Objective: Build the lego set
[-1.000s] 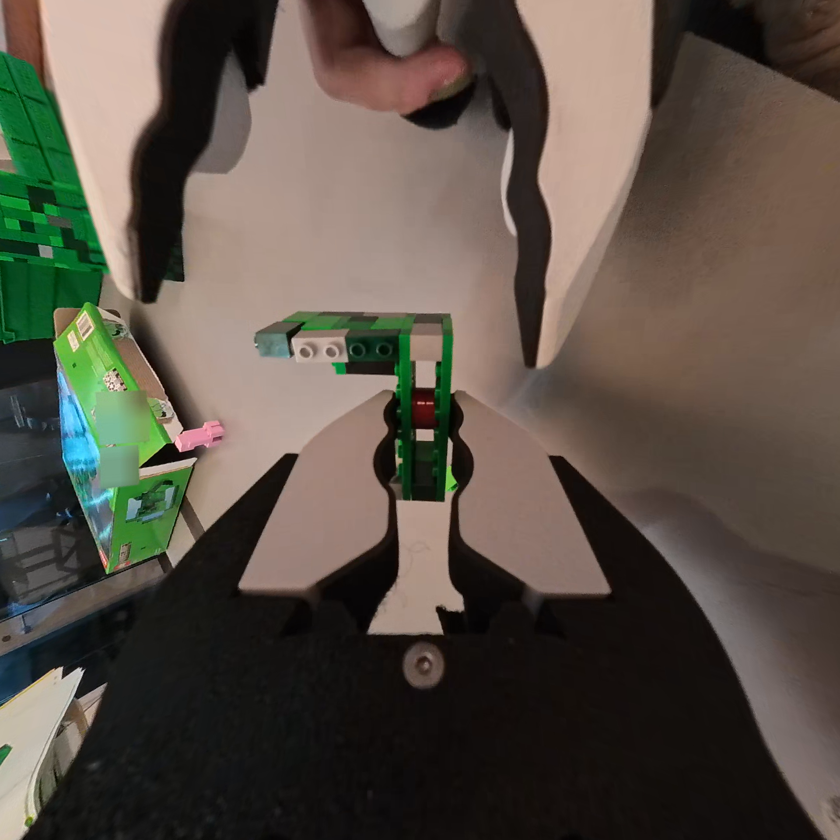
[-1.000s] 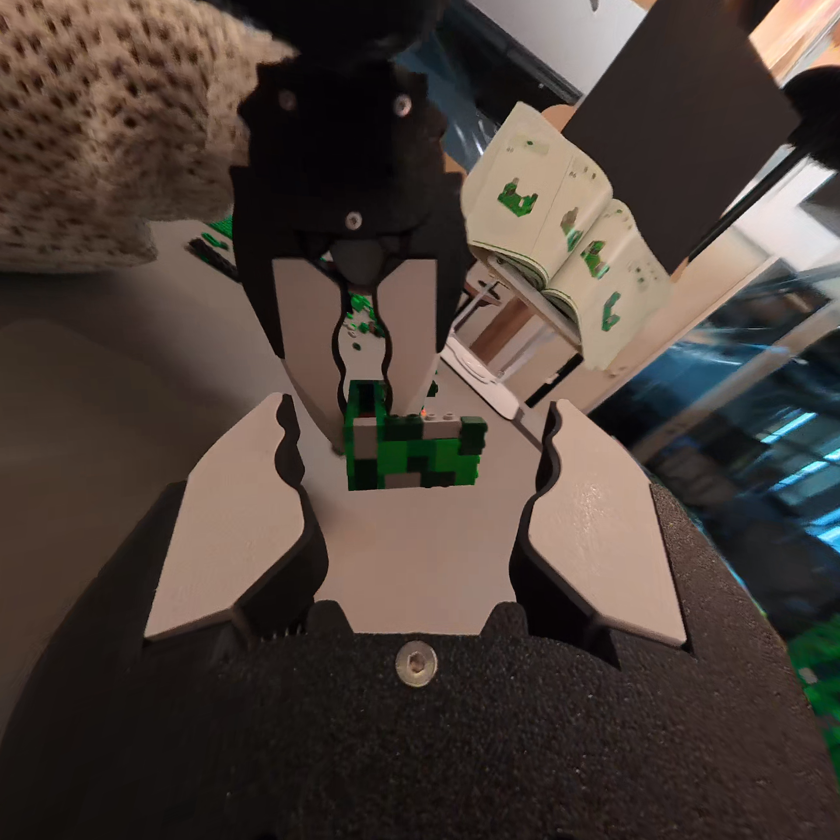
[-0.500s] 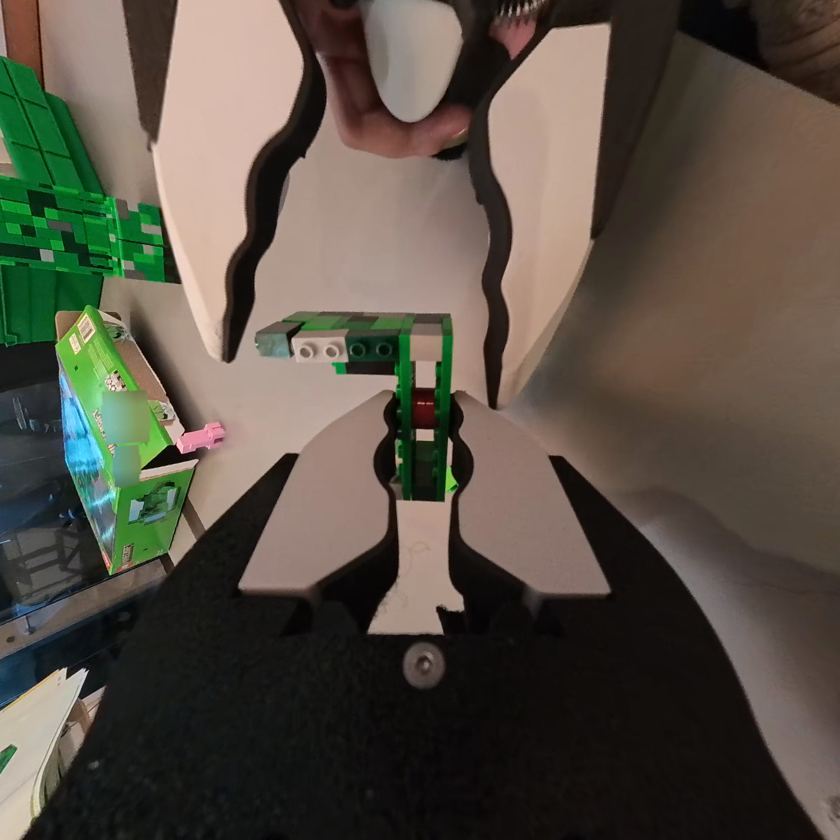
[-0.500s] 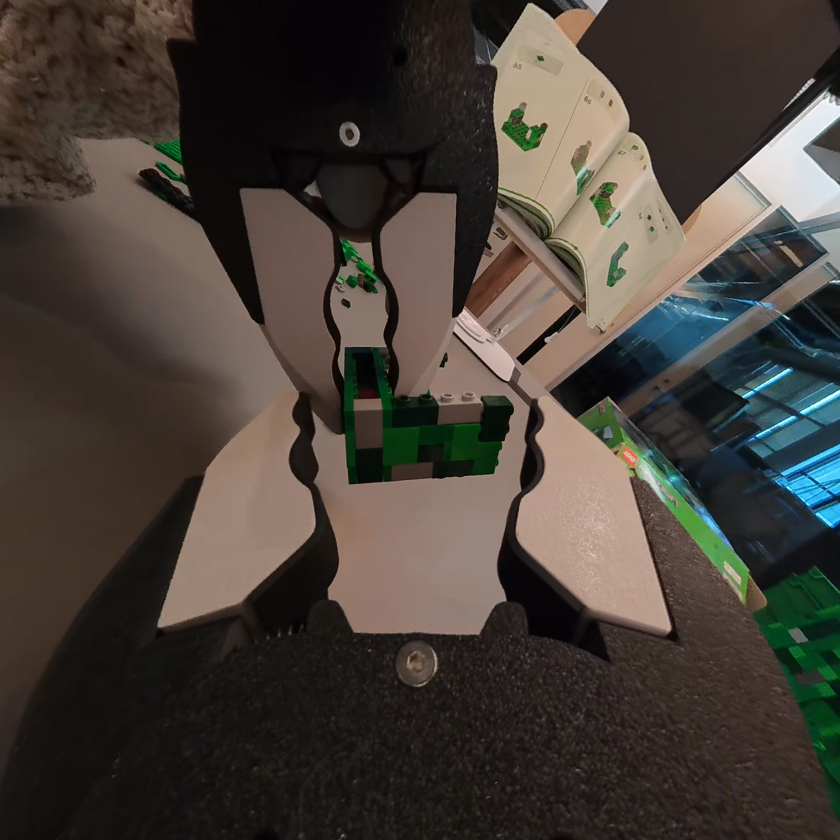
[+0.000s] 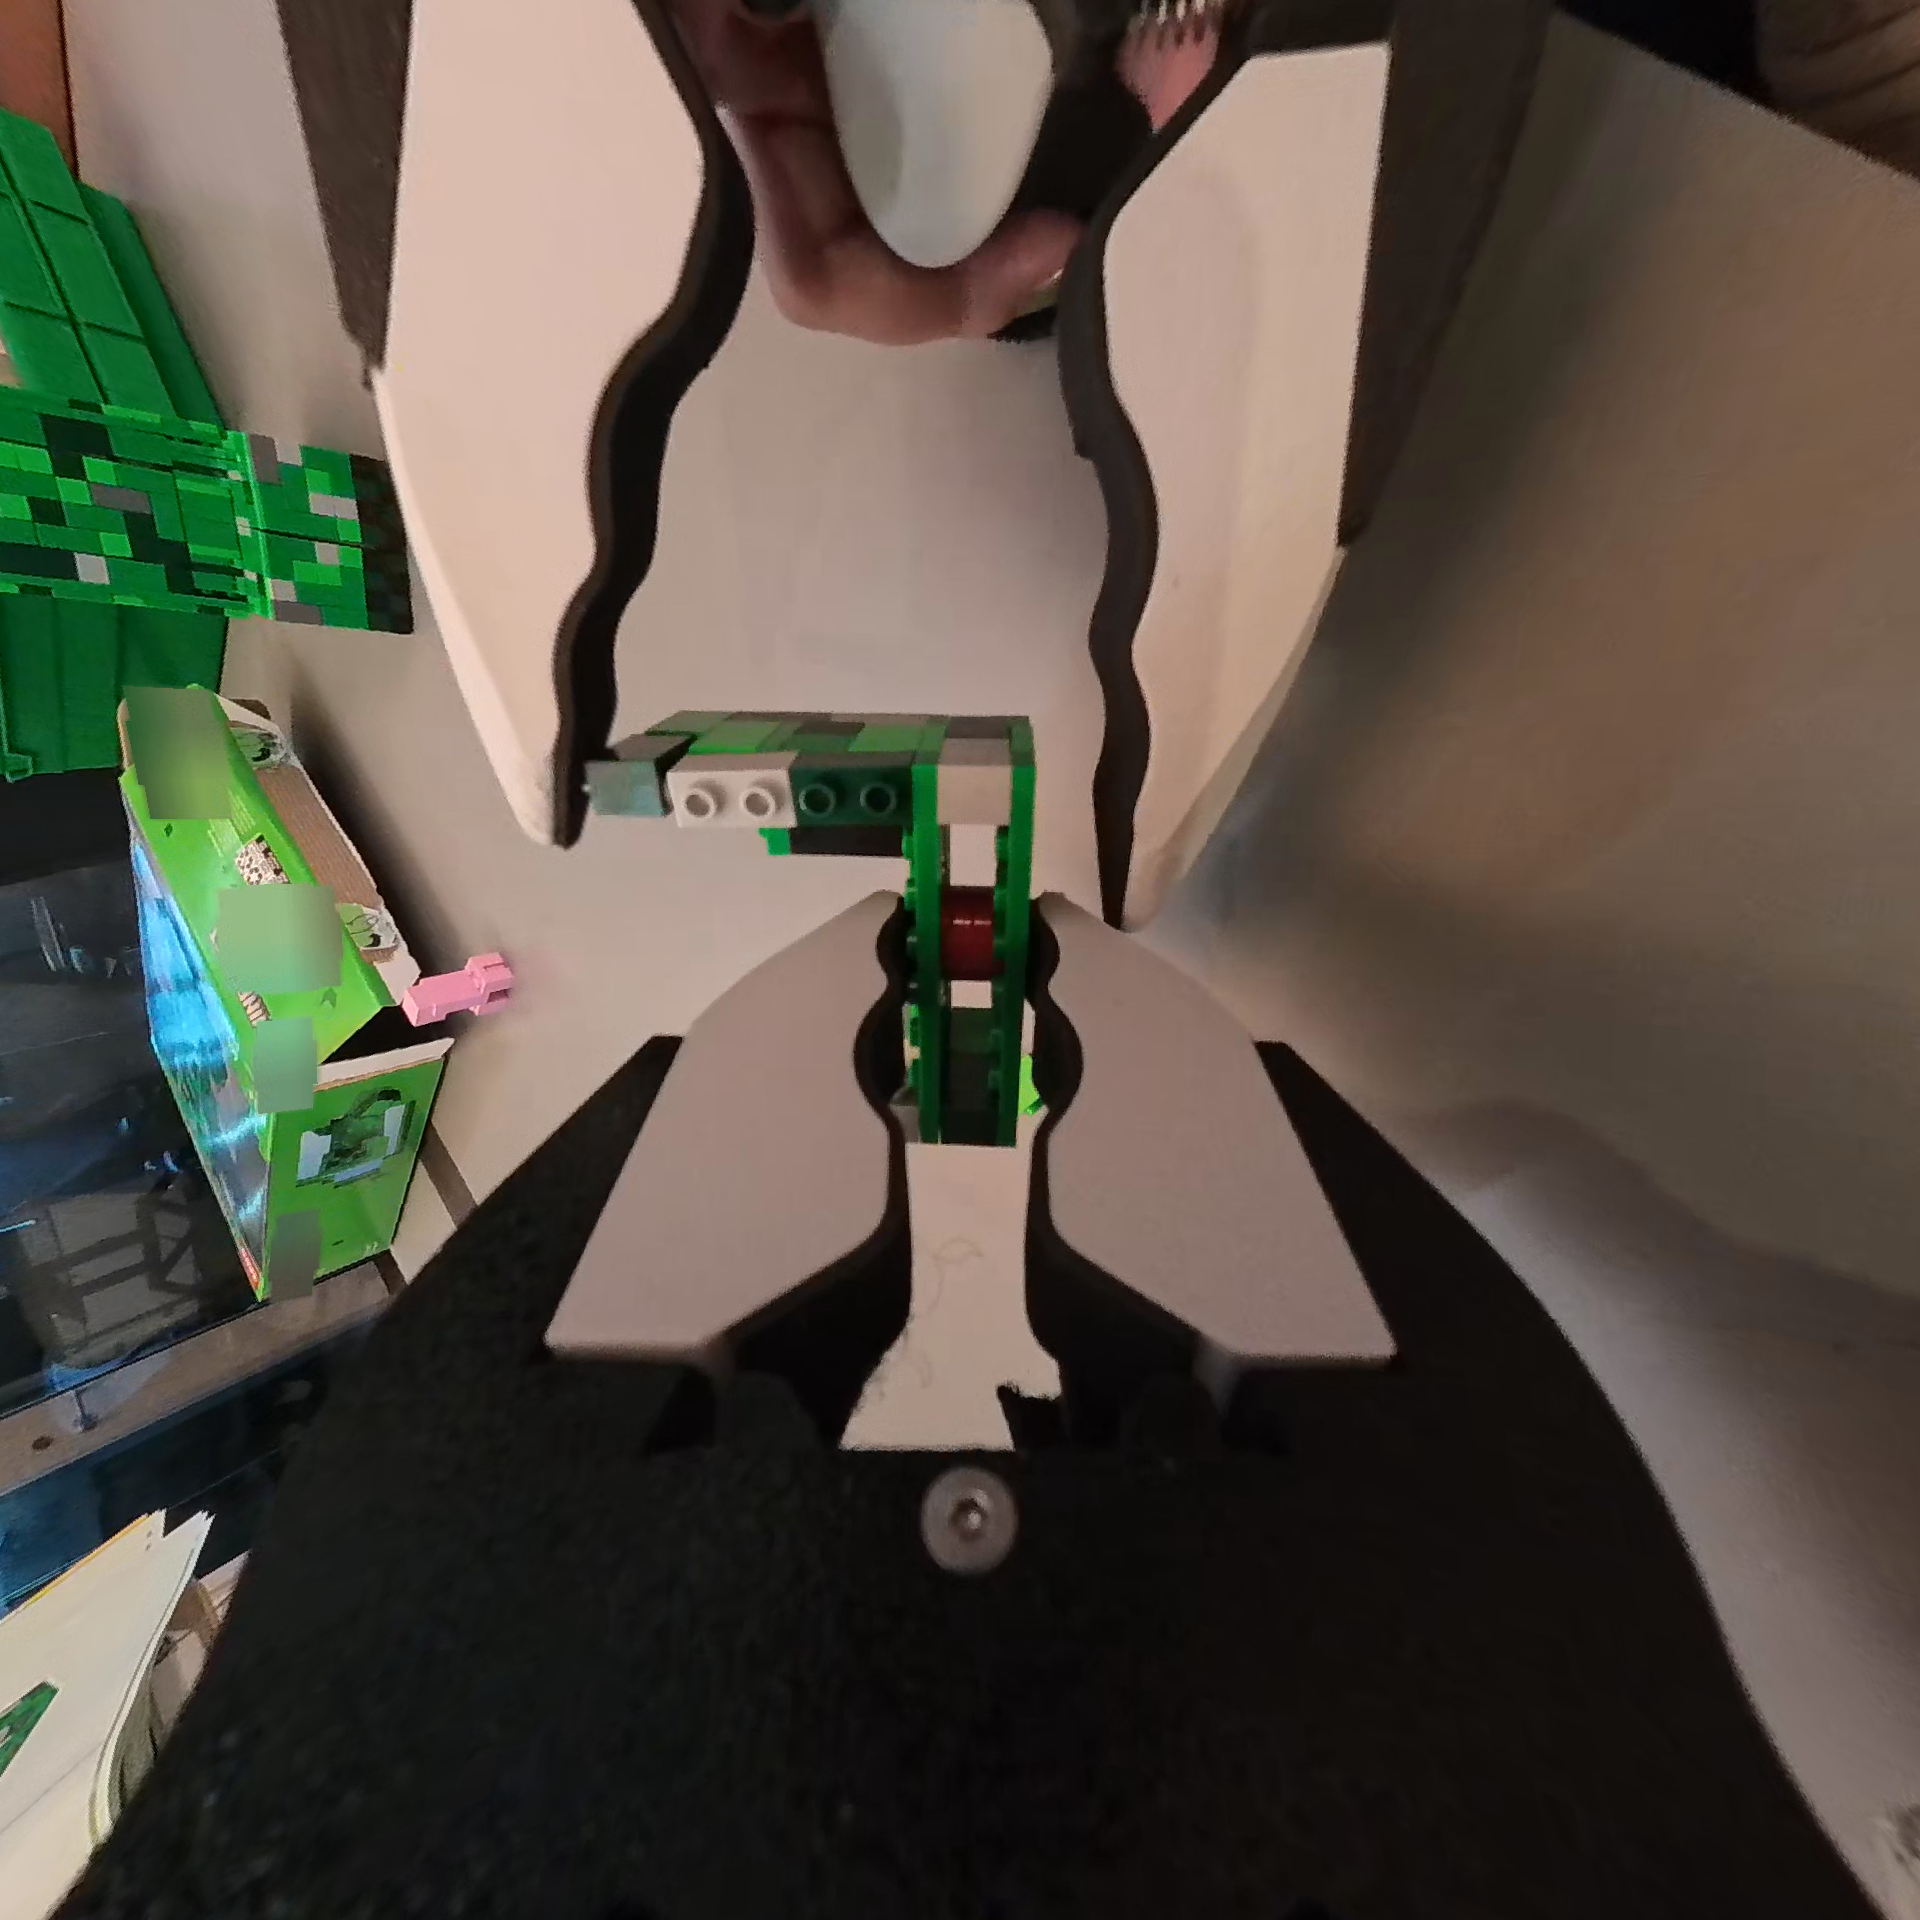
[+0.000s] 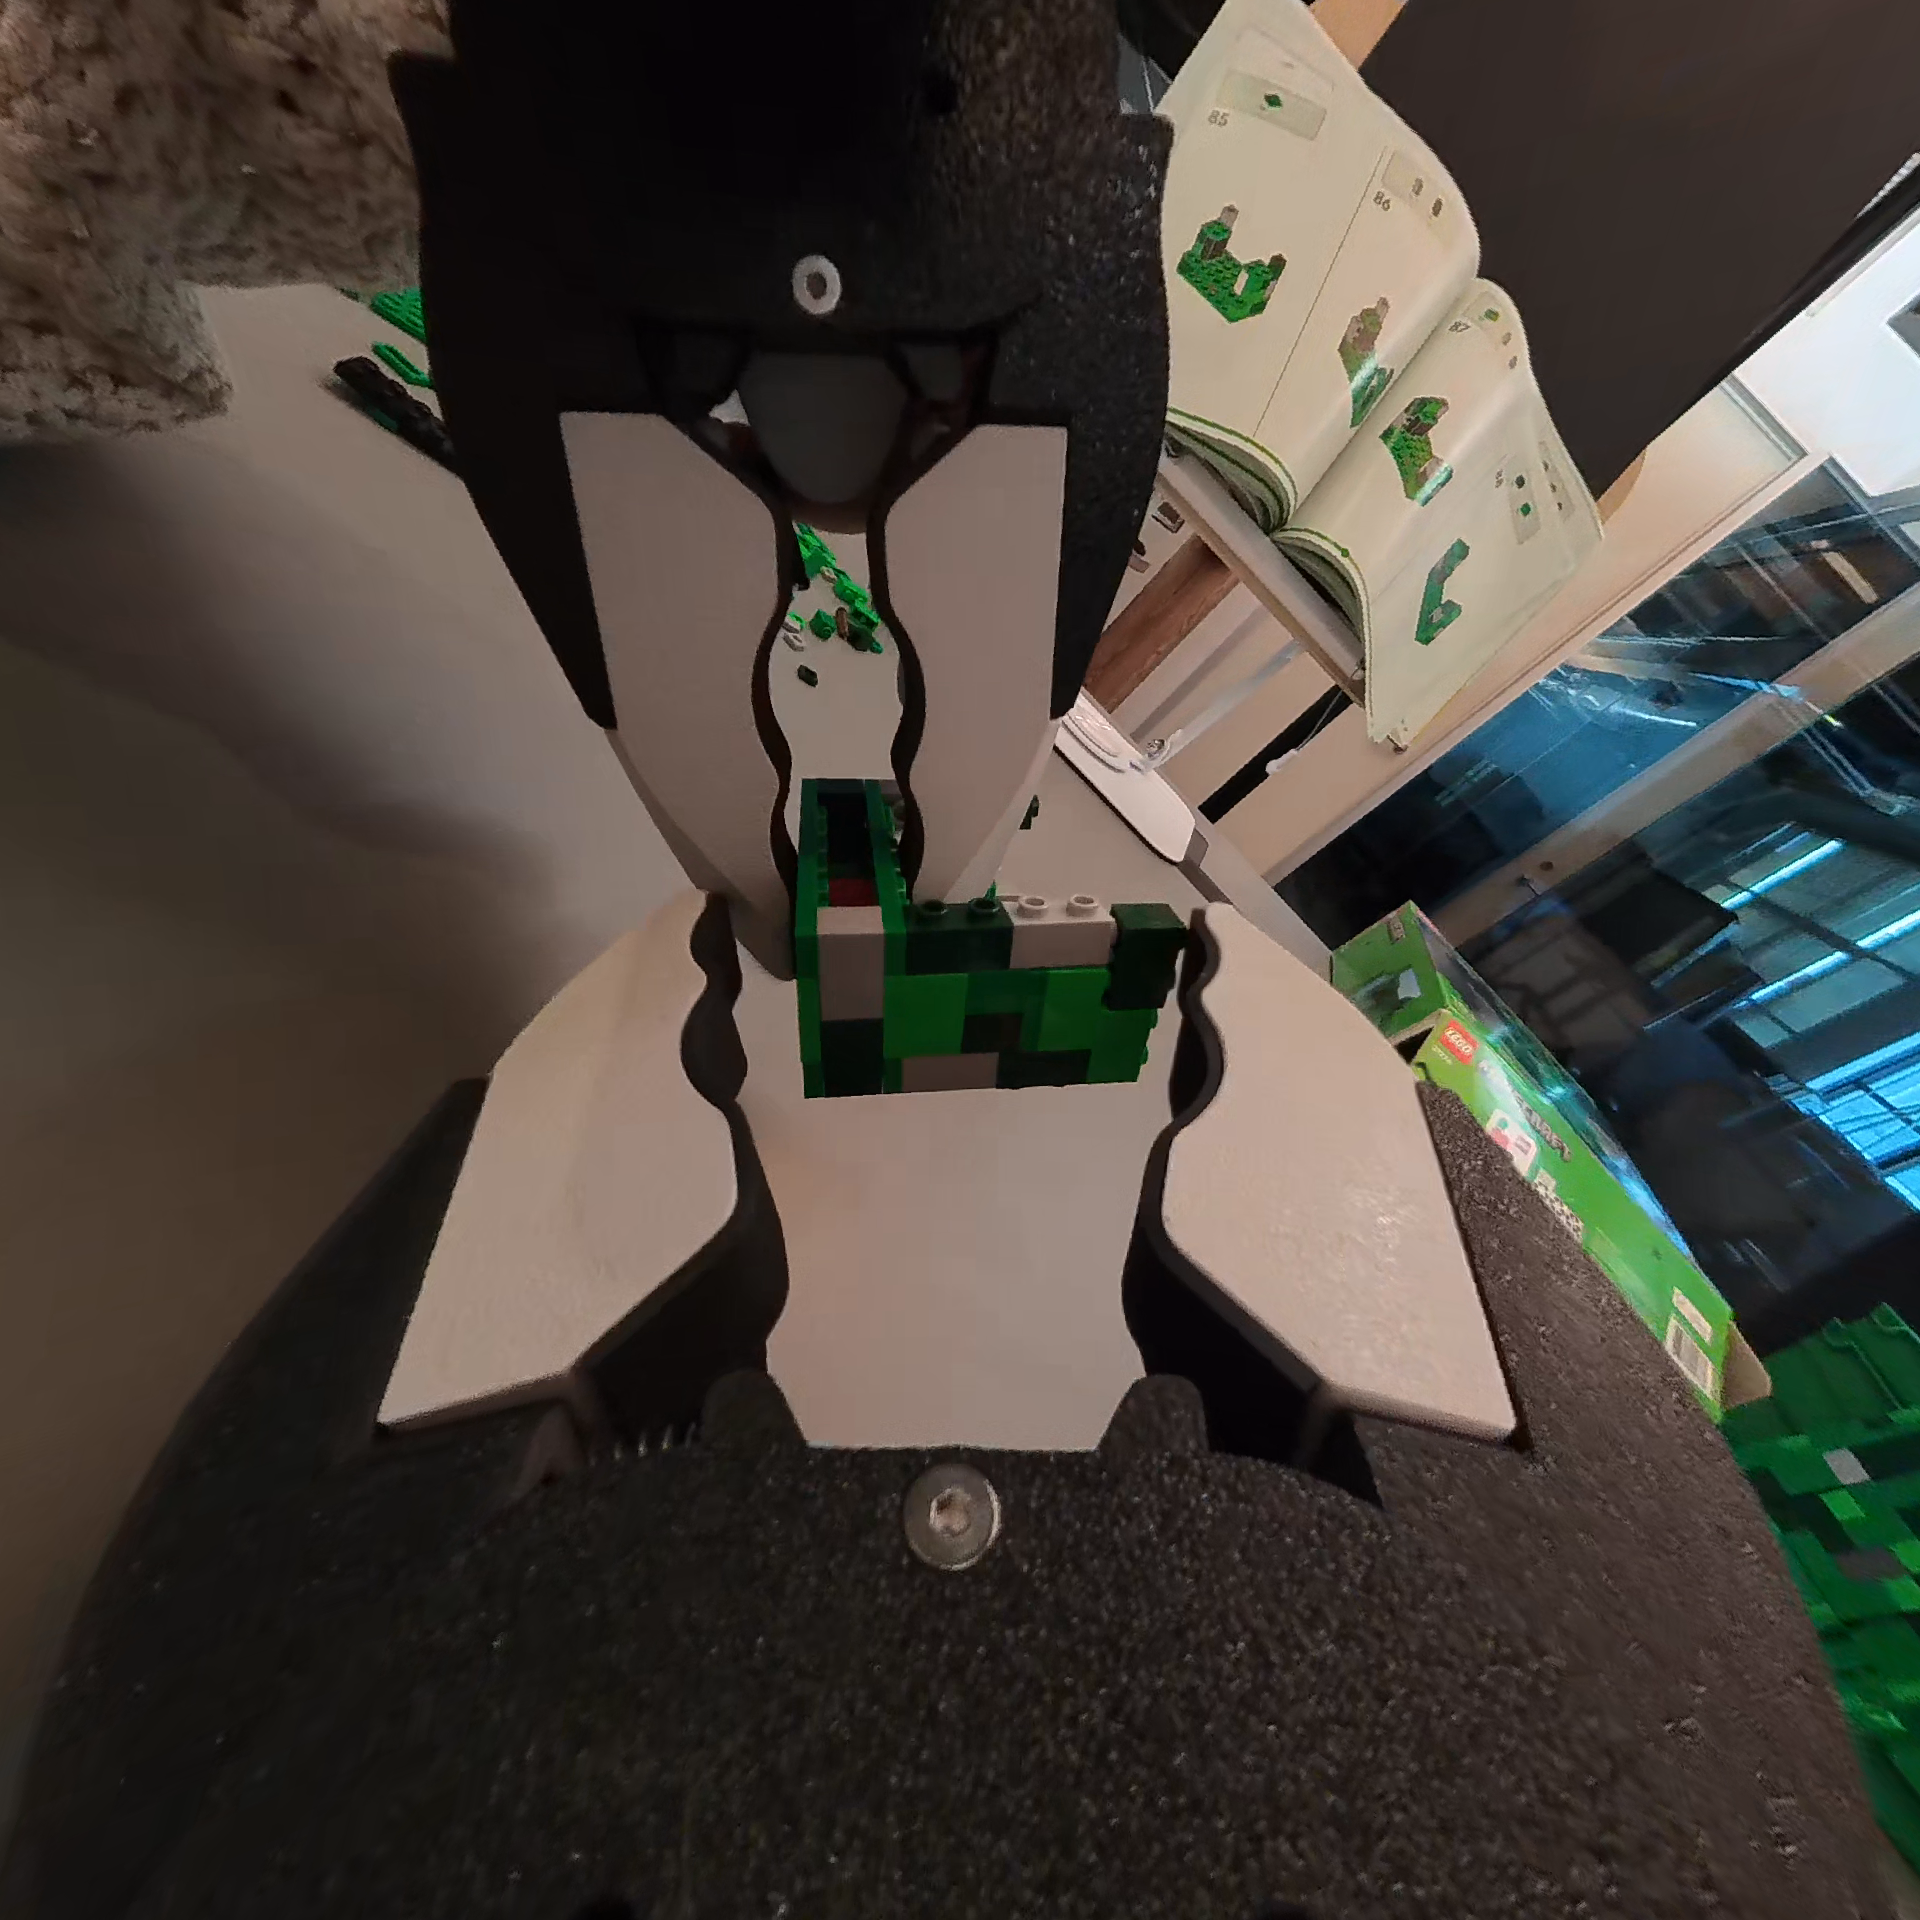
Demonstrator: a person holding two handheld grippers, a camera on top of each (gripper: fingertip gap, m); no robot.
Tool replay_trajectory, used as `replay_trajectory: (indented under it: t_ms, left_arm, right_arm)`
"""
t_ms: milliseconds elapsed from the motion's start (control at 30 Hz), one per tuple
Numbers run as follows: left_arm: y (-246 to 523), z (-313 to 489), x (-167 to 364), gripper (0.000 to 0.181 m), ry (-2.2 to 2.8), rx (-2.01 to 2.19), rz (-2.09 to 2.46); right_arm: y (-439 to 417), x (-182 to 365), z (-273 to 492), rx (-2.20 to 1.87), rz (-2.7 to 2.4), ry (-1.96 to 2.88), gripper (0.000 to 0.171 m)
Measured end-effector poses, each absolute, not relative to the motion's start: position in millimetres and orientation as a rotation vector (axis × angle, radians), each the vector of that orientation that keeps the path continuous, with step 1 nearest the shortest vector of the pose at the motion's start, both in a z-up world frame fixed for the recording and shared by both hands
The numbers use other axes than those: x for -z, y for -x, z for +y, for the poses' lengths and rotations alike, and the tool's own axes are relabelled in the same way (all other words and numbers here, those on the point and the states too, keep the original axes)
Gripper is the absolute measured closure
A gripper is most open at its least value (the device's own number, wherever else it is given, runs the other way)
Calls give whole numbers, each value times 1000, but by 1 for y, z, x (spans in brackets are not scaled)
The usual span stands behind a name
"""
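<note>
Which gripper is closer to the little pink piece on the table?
Left. The left gripper, shut on the green lego build, sits just right of the pink piece. The right gripper hangs open around the build, a bit farther off.

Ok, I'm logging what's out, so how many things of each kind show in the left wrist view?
Black-and-white grippers: 2 (left gripper, right gripper)
Green brick builds: 2 (held L-shaped assembly, large pixelated build)
Green cardboard box: 1
Small pink brick figure: 1
White paper booklet: 1
Person's hand: 1
Total: 8
</note>
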State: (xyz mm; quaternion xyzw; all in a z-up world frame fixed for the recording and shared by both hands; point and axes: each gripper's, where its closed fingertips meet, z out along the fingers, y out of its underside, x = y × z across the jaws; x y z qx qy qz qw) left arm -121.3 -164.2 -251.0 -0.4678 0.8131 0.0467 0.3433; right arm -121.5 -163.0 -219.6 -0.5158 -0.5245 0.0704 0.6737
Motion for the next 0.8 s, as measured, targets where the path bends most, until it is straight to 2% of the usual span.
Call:
replay_trajectory:
  t_ms: [533, 600, 800]
  left_arm:
    - [121, -166, 250, 162, 1201, -133, 2121]
    - [121, -165, 250, 162, 1217, -115, 2106]
    - [119, -165, 250, 162, 1188, -148, 2112]
  right_arm:
    - [118, 218, -165, -156, -1173, 1153, 97]
    - [115, 213, -165, -138, -1145, 1131, 104]
    - [115, 215, -165, -153, -1155, 1132, 103]
